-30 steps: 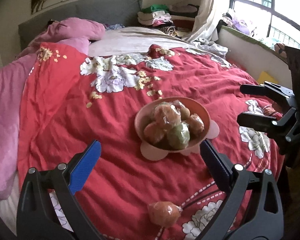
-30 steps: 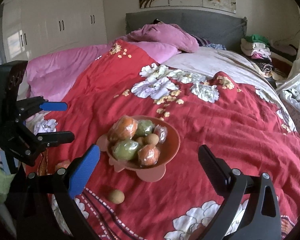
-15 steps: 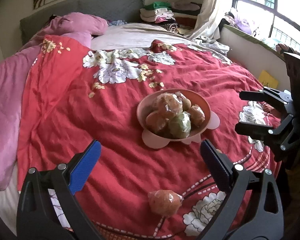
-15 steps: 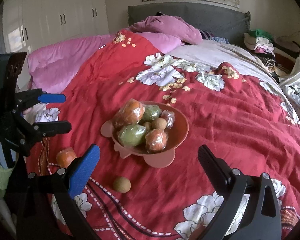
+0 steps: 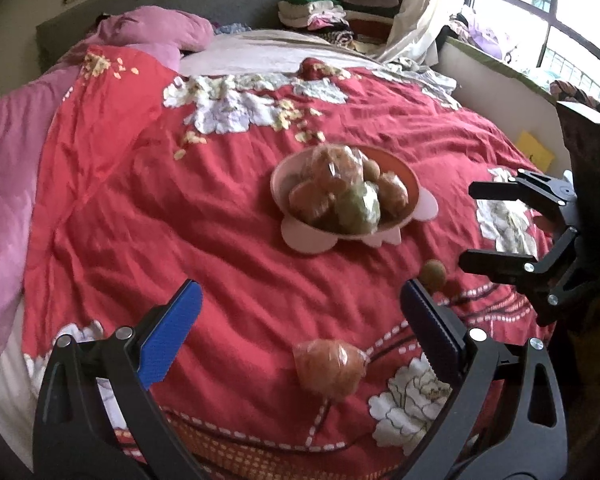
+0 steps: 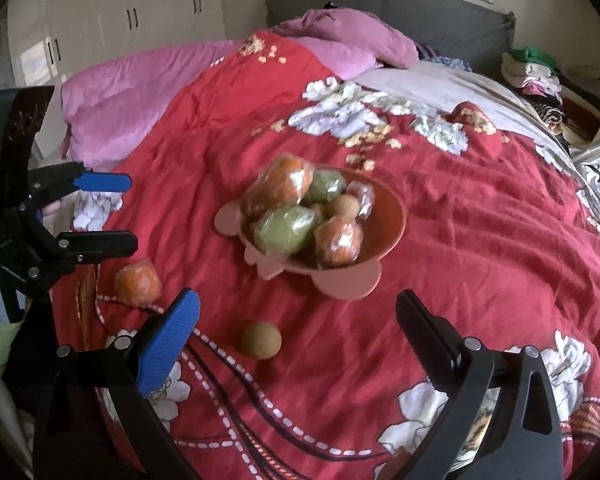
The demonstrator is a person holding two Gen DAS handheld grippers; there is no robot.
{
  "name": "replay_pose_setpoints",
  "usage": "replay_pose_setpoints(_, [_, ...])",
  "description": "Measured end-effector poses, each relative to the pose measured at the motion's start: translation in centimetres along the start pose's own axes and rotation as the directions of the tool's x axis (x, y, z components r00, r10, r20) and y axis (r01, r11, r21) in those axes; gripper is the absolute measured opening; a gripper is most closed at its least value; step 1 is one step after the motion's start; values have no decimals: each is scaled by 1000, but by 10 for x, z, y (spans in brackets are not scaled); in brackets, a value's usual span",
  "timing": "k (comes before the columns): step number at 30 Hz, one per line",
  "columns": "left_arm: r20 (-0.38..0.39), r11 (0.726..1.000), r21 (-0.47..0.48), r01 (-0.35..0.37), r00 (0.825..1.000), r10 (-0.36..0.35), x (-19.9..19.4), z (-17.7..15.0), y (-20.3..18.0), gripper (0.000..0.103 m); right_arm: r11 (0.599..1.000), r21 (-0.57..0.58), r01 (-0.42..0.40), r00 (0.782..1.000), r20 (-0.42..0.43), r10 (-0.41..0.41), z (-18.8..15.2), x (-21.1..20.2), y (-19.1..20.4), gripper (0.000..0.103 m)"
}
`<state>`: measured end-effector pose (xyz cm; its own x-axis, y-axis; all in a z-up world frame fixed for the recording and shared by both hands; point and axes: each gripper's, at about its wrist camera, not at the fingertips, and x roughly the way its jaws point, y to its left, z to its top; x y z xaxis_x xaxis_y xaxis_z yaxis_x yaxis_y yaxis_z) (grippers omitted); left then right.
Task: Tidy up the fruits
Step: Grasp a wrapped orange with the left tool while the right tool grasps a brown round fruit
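- My left gripper (image 5: 300,328) hangs over the near edge of the bed, its fingers (image 5: 170,338) spread wide with nothing between them; one pad is blue, the other reads dark from this angle.
- Between those fingers, low in the left wrist view, a wrapped orange fruit (image 5: 329,367) lies on the red floral quilt (image 5: 140,208), touching neither pad (its clear wrap is twisted to a point on the right side).
- Further right on the quilt sits a small brown round fruit (image 6: 261,340), loose and unwrapped; in the right wrist view it lies between my right fingers and nearer the blue one.
- Beyond both loose fruits, toward the middle of the bed, stands the pink bowl (image 6: 388,216) with its scalloped base. It holds a heap of wrapped fruits: orange ones, green ones (image 6: 286,229), and one small brown one (image 6: 342,205) among them.
- My right gripper (image 6: 298,320) is also spread wide and holds nothing; it points at the bowl from the near side.
- A pink duvet (image 6: 140,92) is bunched along the far left of the bed, and folded clothes (image 5: 316,10) are stacked past the grey headboard (image 6: 440,24).
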<state>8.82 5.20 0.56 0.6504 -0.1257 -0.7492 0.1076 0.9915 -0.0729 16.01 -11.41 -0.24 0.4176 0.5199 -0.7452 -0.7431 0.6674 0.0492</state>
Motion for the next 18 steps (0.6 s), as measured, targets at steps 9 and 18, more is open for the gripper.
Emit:
replay_pose_setpoints(9, [-57,1000,13,23,998,-22,12,-25,-9,89,1000,-29,-8,998,-58,6,-15,13,11,97])
replay_pose_setpoints(18, [-87,998,37,53,995,-50,18,-32,-13,66,997,-56,-46,996,-84,41,-18,20,20,75])
